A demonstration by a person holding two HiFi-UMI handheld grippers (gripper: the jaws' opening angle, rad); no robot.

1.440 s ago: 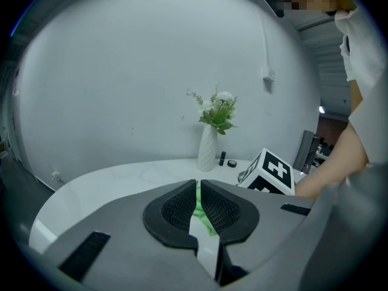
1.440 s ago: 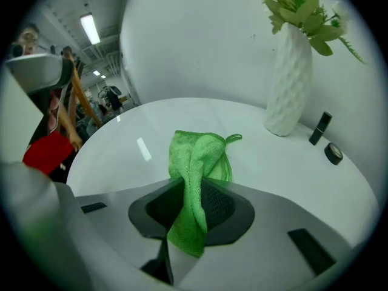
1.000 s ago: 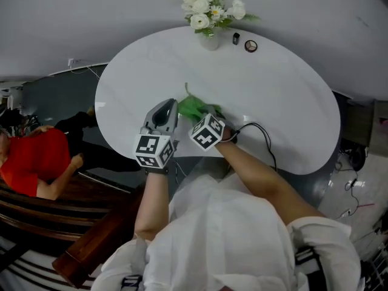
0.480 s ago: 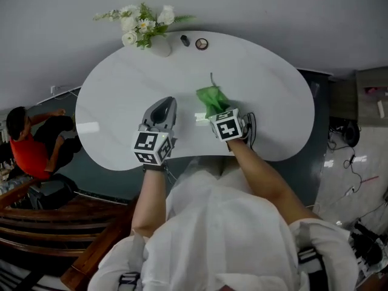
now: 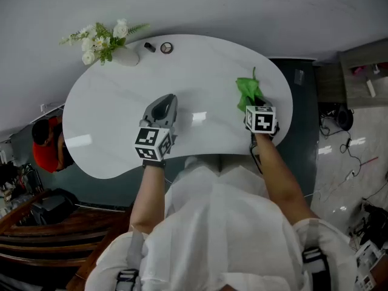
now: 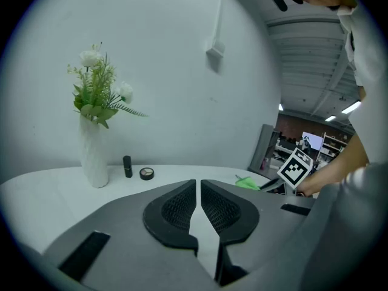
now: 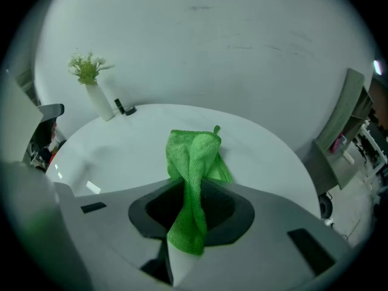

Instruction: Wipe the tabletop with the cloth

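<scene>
On the tabletop (image 5: 200, 71), crumpled green cloth (image 5: 247, 93)

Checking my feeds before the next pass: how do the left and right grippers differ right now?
The right gripper is clamped on the green cloth; the left gripper is shut on nothing. The right gripper sits near the right end of the table; the left gripper sits nearer its middle. Both are over the white table.
</scene>
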